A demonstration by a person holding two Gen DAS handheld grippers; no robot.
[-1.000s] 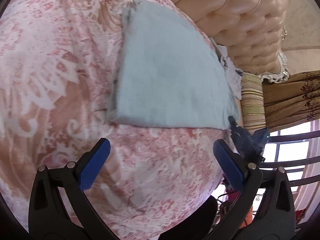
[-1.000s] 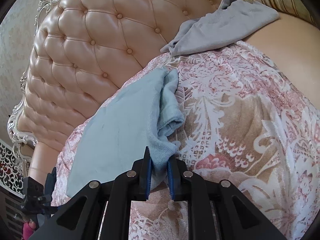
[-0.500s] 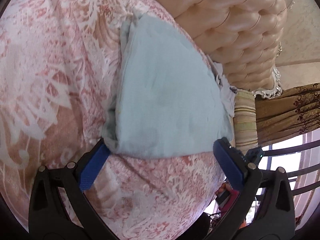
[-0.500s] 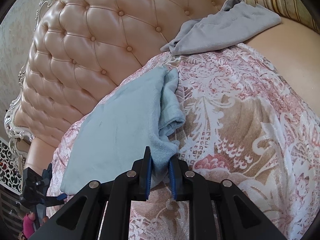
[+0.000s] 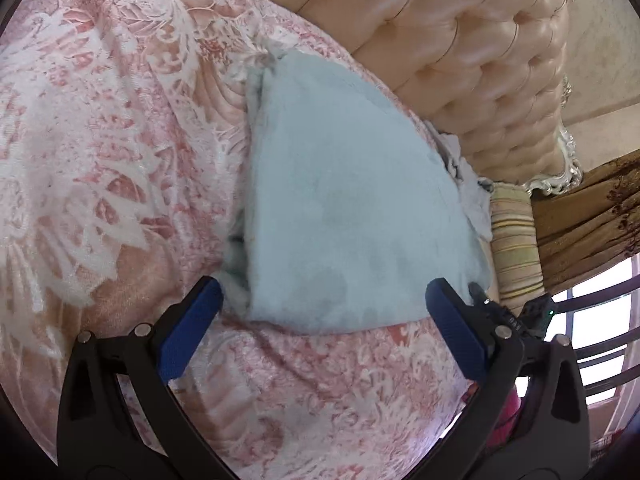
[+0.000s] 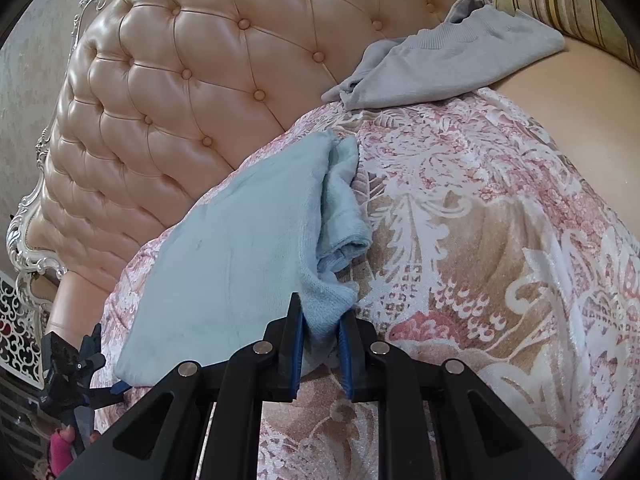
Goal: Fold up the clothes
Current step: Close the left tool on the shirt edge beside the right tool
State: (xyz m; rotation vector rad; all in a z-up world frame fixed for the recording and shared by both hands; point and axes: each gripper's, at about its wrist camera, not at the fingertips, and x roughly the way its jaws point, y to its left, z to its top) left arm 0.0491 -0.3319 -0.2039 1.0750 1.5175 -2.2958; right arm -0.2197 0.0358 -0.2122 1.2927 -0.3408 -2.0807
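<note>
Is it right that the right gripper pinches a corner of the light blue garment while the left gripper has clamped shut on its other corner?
Not quite. The left gripper is open, its blue pads standing wide on either side of the light blue garment, as the left wrist view shows. The right gripper does pinch a corner.

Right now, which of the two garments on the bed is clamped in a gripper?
The light blue garment: the right gripper pinches its corner. The grey garment lies apart, up by the tufted headboard, untouched.
</note>
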